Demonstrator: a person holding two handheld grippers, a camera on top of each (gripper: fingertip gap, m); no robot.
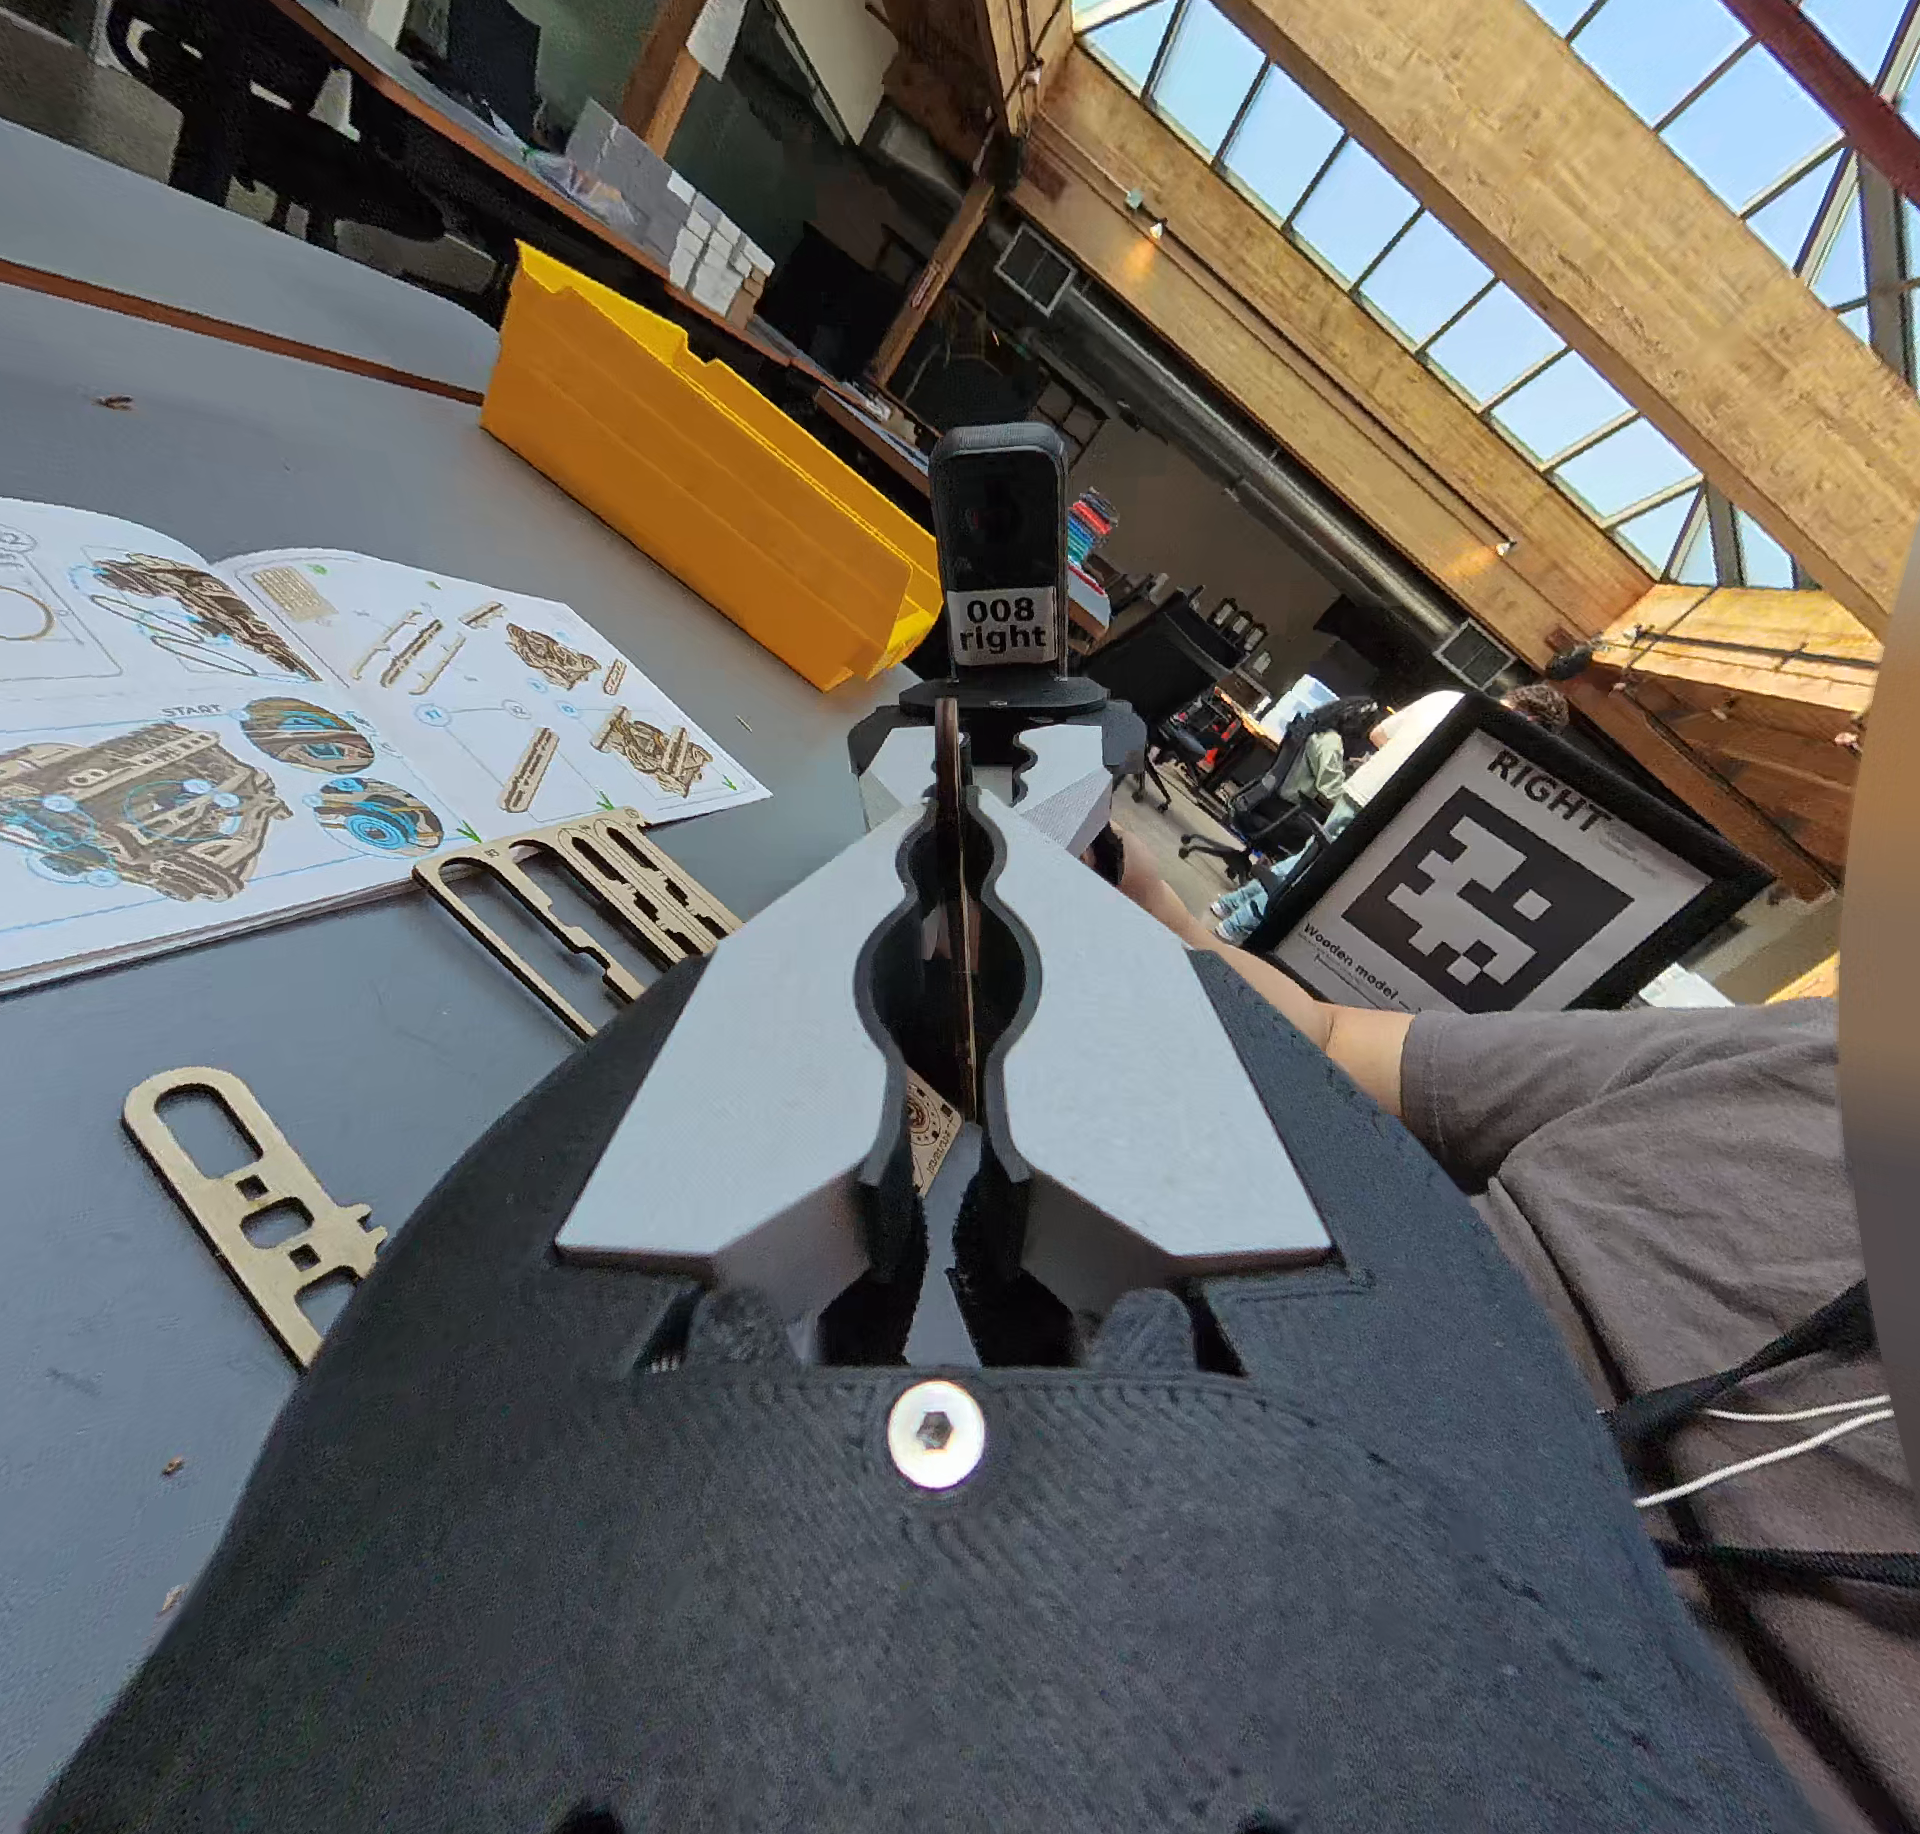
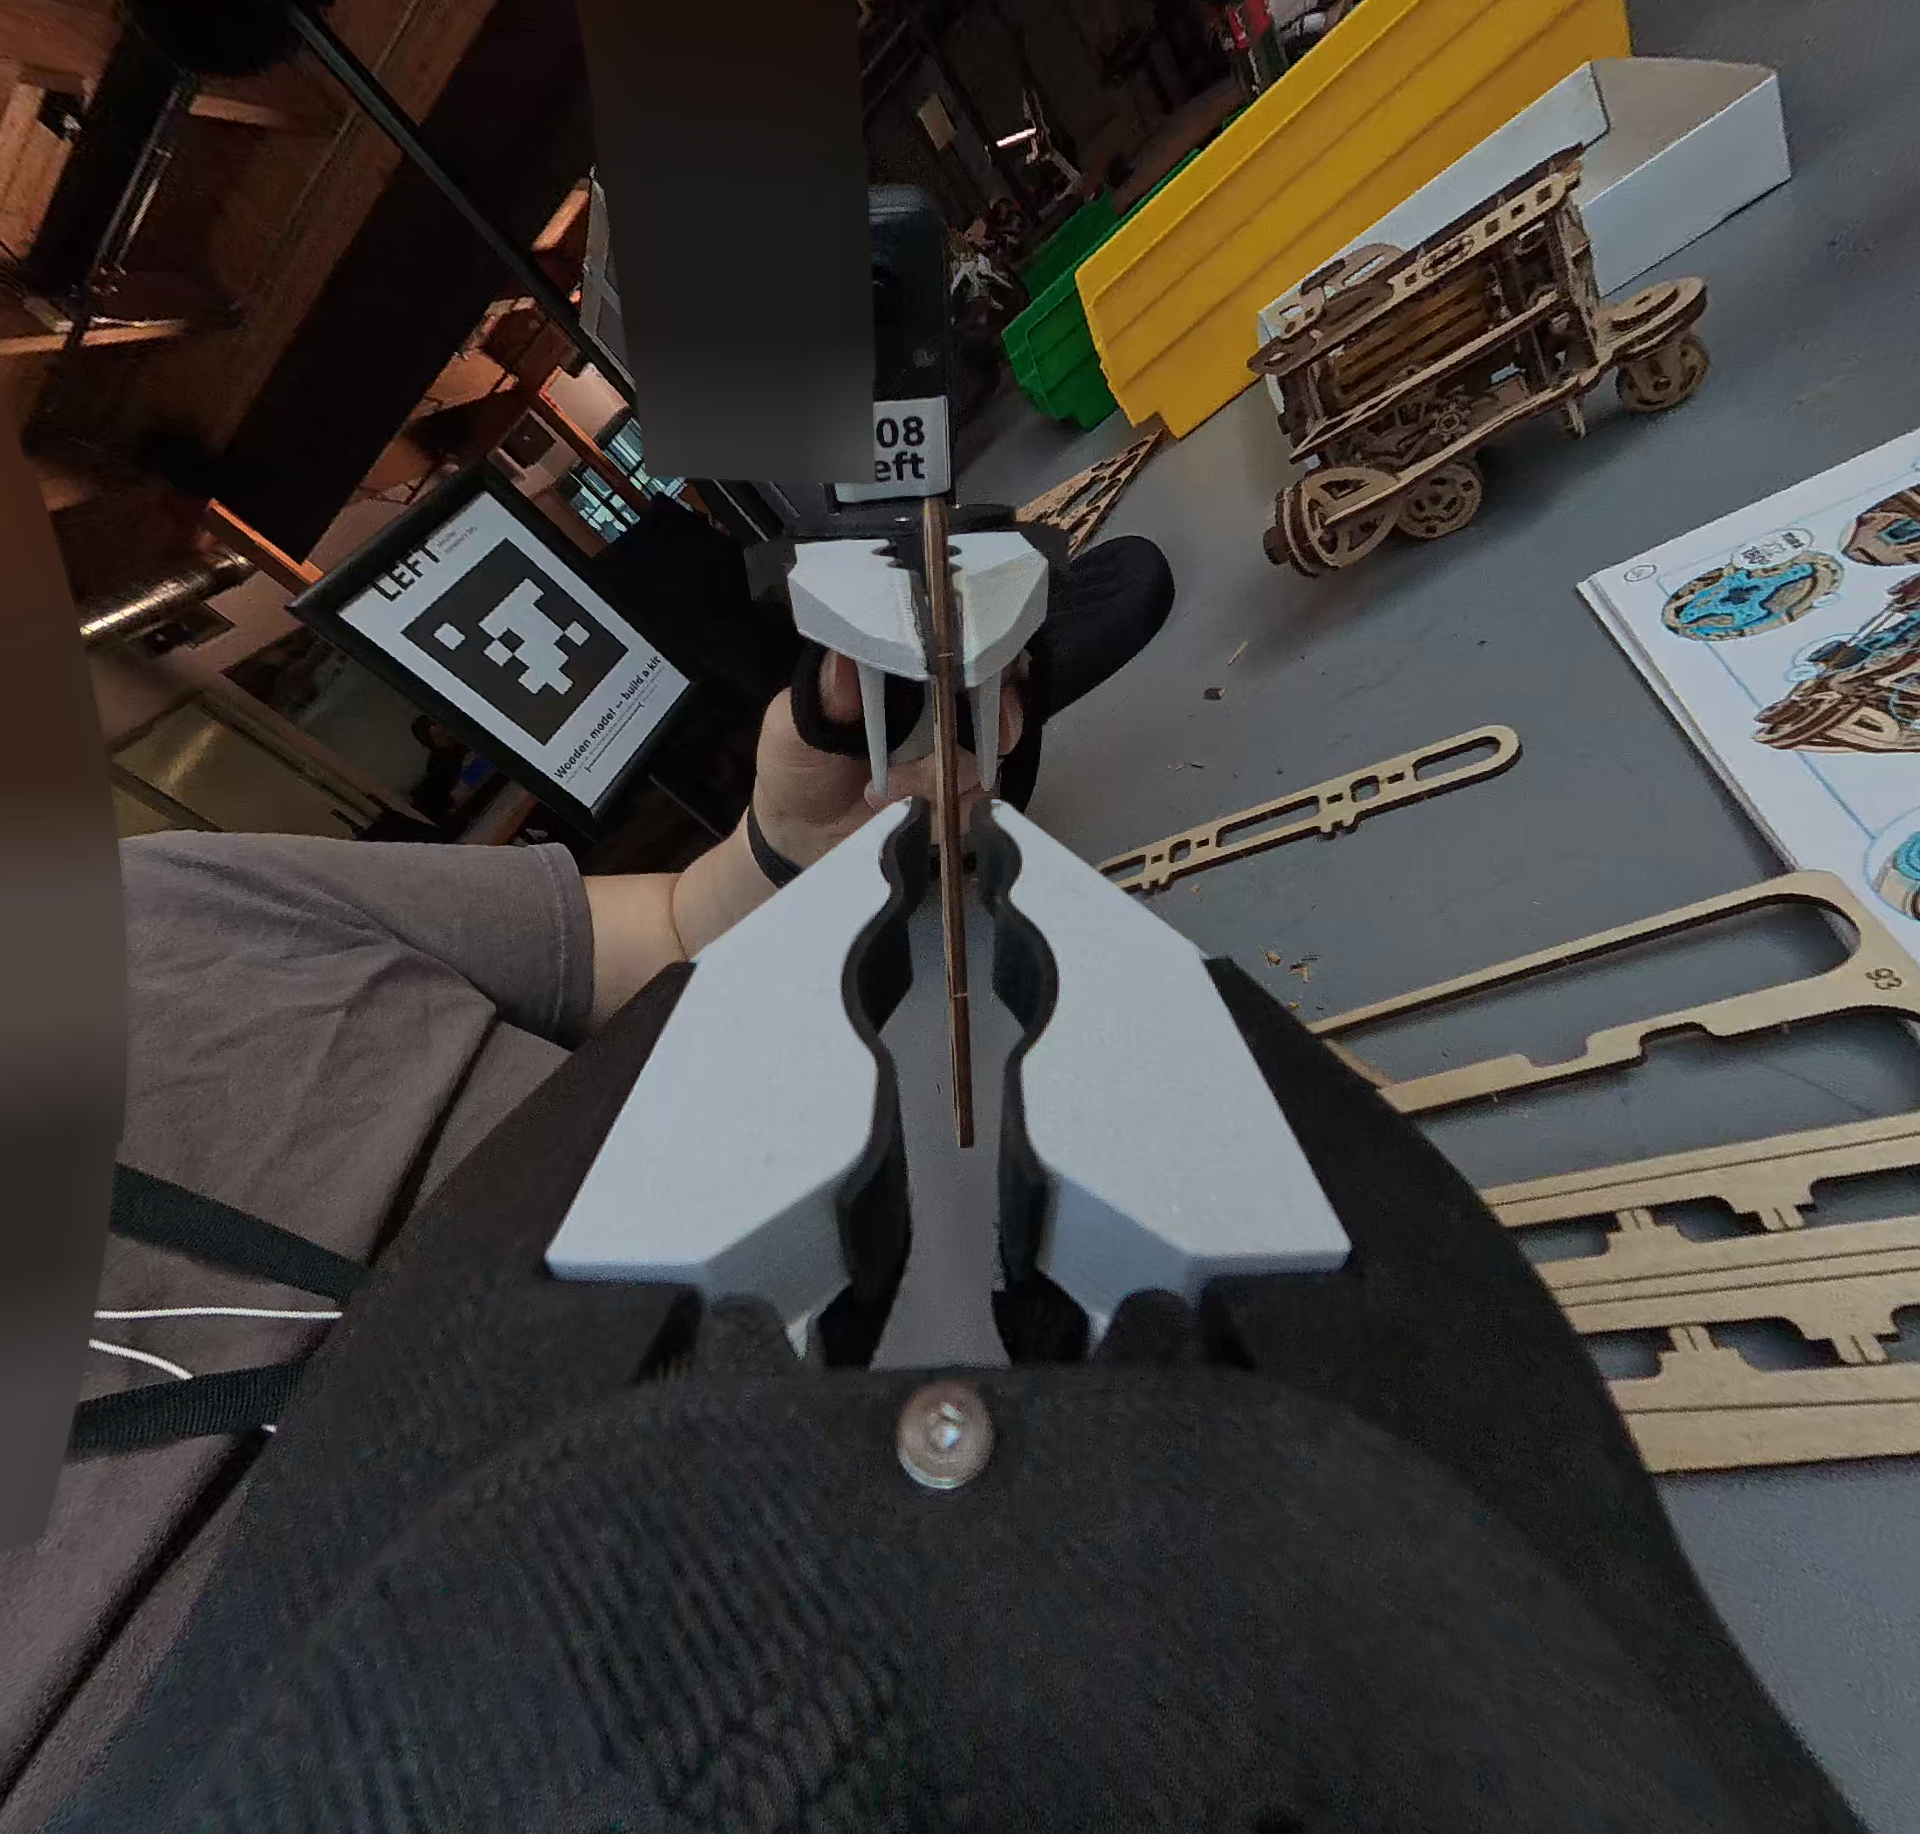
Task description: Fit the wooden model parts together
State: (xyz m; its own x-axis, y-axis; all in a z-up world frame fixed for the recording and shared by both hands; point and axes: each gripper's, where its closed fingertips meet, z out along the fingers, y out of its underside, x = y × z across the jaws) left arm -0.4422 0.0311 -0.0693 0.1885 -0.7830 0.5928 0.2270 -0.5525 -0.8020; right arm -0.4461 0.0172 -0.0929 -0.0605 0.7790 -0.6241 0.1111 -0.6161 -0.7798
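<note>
Wooden strip (image 1: 961, 911) held edge-on between facing grippers, left (image 1: 951, 818) and right (image 2: 948, 828) both pinching it, raised above table (image 1: 312, 1005).

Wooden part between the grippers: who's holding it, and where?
Both. The thin wooden part, seen edge-on, is clamped between the left gripper at one end and the right gripper at the other.

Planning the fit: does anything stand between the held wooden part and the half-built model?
Nothing visible does. Between the wooden part and the model the table shows only a flat slotted strip, off to one side.
</note>
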